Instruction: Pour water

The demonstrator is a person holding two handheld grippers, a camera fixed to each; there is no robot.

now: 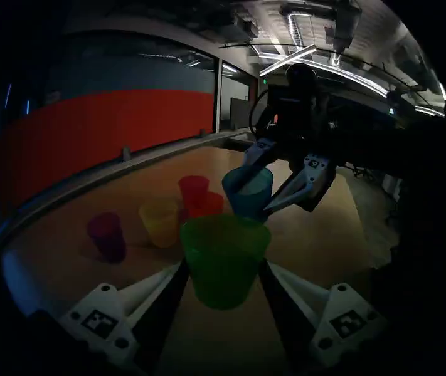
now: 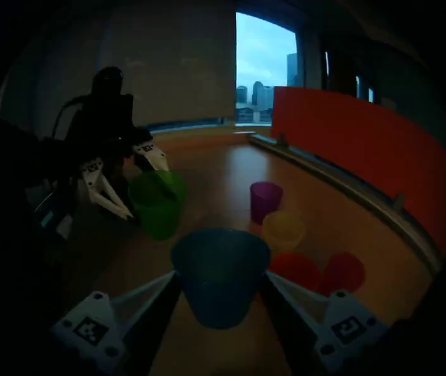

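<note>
Green plastic cup (image 1: pixel 224 250) sits clenched in the left gripper (image 1: pixel 224 269) over the wooden table (image 1: pixel 323 238), blue plastic cup (image 2: pixel 221 294) clamped in the right gripper (image 2: pixel 221 276) nearby, so tip slowly, rim over rim.

We ride low on the left gripper (image 1: pixel 224 263) and right gripper (image 2: pixel 220 274), close over the table (image 1: pixel 317 241) — facing each other, sharing the yellow cup (image 1: pixel 160 222) between
</note>
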